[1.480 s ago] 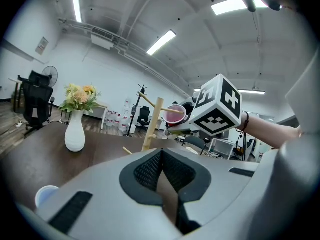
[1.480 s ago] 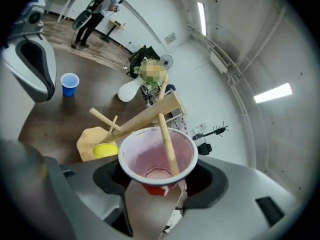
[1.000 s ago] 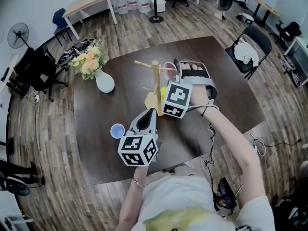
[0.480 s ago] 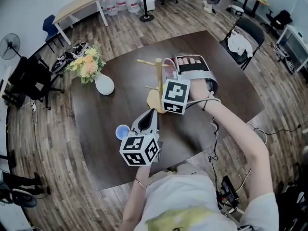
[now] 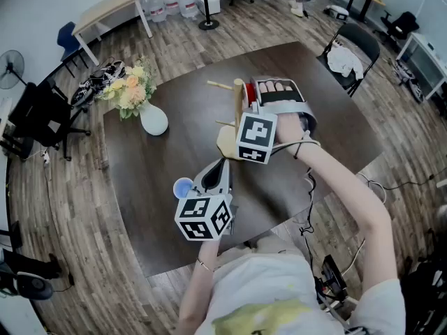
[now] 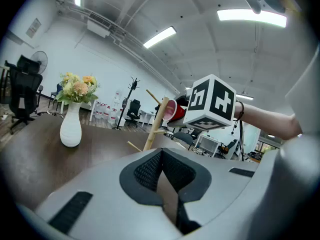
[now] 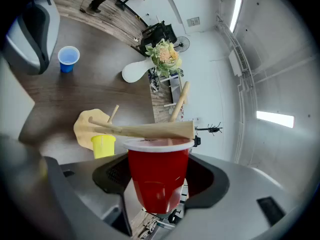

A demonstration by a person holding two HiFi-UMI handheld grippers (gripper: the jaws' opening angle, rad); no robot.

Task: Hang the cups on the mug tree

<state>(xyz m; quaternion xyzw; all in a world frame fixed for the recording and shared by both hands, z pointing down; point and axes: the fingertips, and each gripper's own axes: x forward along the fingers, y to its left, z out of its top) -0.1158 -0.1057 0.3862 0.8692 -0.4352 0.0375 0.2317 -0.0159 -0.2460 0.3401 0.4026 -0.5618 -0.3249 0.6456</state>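
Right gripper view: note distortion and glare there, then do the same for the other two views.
Right gripper view: heavy fisheye, dark corners, red cup sharp, strip light blown out. Left gripper view: same fisheye, ceiling lights glare, white vase crisp. Head view: table edges bow, light even, shadows soft.

Head view: steeply down onto dark table (image 5: 150, 183). Left gripper view: low, level across it. Right gripper view: close, rolled sideways. All share mug tree (image 5: 239, 102).
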